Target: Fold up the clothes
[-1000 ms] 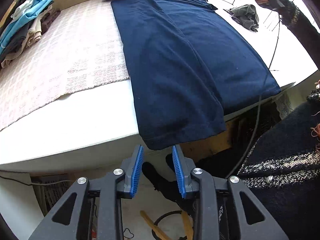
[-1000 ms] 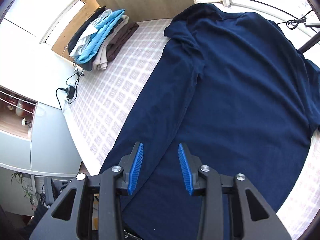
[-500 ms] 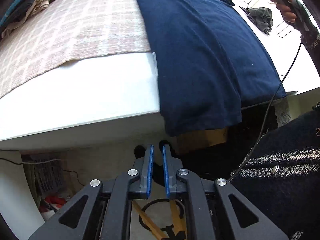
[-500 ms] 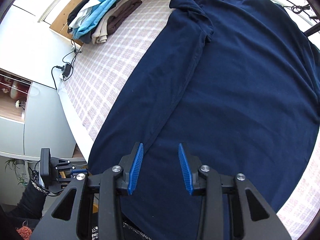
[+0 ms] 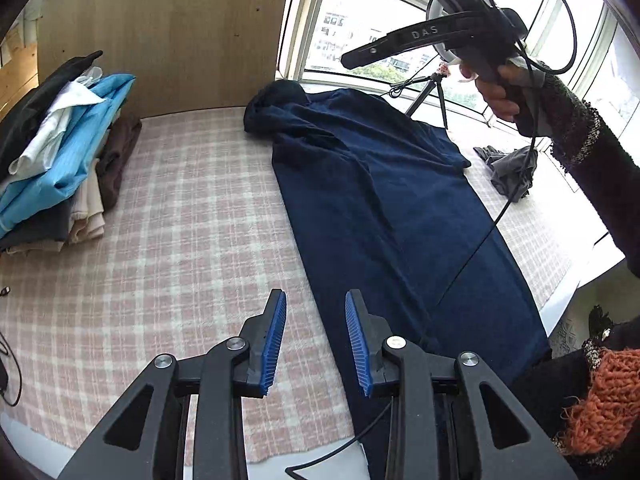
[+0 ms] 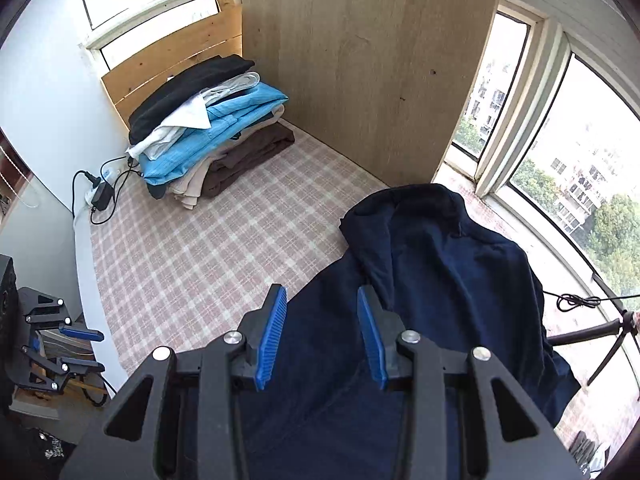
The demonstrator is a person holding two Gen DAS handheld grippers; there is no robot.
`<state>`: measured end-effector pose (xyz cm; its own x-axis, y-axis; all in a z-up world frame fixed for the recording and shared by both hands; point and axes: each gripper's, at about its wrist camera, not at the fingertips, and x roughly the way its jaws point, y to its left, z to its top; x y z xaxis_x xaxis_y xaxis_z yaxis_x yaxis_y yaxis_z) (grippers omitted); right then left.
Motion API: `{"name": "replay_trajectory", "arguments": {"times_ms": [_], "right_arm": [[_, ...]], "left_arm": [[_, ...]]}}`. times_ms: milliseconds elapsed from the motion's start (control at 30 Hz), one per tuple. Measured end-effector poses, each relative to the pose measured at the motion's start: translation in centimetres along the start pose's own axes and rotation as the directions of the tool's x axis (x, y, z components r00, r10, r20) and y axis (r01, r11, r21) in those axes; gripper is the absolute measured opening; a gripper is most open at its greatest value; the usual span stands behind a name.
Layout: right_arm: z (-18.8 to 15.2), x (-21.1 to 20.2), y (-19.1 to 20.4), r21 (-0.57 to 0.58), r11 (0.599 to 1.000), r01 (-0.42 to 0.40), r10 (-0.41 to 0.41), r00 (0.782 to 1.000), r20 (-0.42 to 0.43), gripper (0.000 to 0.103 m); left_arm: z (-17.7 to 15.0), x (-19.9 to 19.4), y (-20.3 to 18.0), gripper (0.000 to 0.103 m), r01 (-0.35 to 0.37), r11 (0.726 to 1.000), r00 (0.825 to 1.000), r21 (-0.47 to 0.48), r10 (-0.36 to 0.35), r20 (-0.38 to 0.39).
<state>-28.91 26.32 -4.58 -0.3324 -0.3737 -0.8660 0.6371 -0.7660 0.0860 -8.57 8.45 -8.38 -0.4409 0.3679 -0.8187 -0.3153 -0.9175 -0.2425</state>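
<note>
Navy garment lies flat, lengthwise on the checked cloth over the bench, hood end twd the window. Left hand-held gripper hovers above the garment's left edge, jaws opening, nothing btwn them. Right hand-held gripper hangs over the garment's upper part, jaws partly apart, empty. Folded pile sits in the far left corner, well apart from the garment.
</note>
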Motion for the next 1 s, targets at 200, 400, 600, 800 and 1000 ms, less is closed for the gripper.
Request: {"name": "replay_trajectory", "arguments": {"times_ms": [200,400,600,800,1000], "right_arm": [[4.3,11.7,-1.8,0.026,1.0,-0.017,0.019,0.995,-0.093,0.037],[6.2,19.1,-1.5,-0.096,0.995,0.024,-0.043,0.978,-0.206,0.038],[5.0,21.2,-1.2,-0.263,0.953,0.148,-0.204,0.958,-0.2,0.046],[7.0,16.9,-7.8,0.041,0.997,-0.057,0.061,0.994,-0.087,0.009],[7.3,10.2,-22.7,0.5,0.863,-0.077,0.033,0.995,0.097,0.05]], "left_arm": [[3.1,9.8,-3.0,0.029,0.077,0.978,0.993,0.196,-0.057,-0.104],[3.0,15.6,-4.6,0.031,0.11,0.924,0.968,0.366,-0.016,-0.25],[2.9,15.7,-4.7,0.043,0.175,0.909,0.961,0.379,-0.073,-0.268],[2.8,15.9,-4.3,0.044,0.198,0.906,0.957,0.374,-0.096,-0.274],[3.1,16.1,-4.3,0.045,0.21,0.905,0.95,0.371,-0.1,-0.295]]}}
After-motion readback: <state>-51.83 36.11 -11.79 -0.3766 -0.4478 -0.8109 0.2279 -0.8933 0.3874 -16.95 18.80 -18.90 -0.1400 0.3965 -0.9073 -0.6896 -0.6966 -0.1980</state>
